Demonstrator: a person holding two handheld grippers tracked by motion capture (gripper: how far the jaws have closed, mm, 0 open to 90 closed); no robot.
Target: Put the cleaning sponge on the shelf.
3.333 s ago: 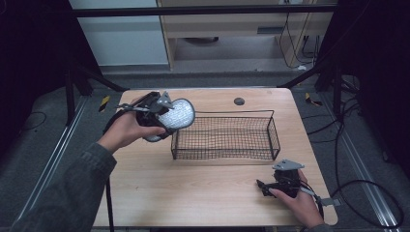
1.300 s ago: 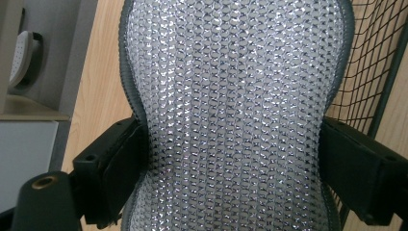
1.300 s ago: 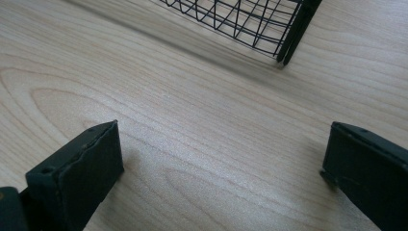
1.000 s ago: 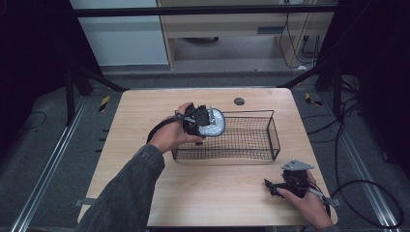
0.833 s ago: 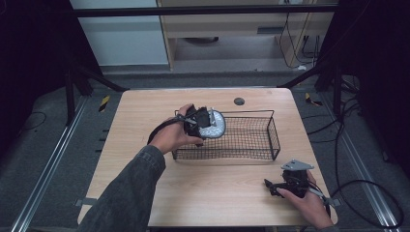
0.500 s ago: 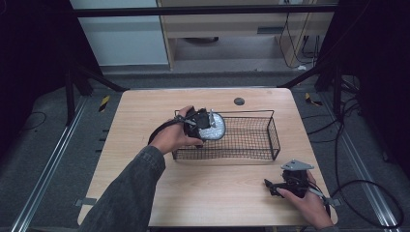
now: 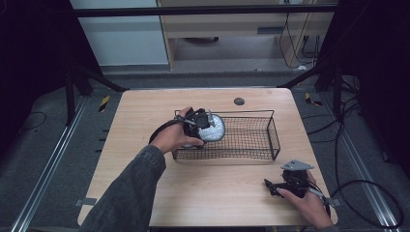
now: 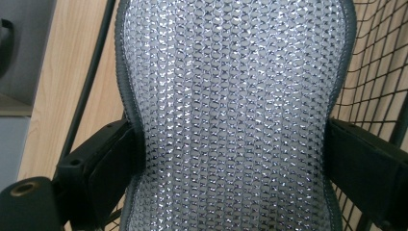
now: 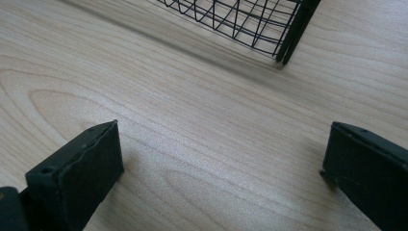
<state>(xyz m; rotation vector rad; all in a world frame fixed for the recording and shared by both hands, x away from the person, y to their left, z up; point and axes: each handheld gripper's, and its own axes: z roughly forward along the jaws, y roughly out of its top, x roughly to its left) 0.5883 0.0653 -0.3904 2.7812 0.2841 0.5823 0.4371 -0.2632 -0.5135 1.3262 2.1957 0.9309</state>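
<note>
Silver-grey oval woven-mesh pad [image 8: 231,115] sits pinched between the jaws of the left gripper [image 7: 200,124], held above the left end of the black wire basket [image 7: 251,155], partly over its rim. Judged from here, a release too soon could leave the soft pad draped on the rim or sliding out onto the light wooden worktop [image 7: 217,193]. Well in front of the basket's right end, the right gripper [image 7: 270,186] rests with jaws wide and empty; nothing blocks the drop

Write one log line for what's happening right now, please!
left gripper: shut on silver mesh pad | pad: over left end of wire basket | right gripper: open, low over table, idle
</note>
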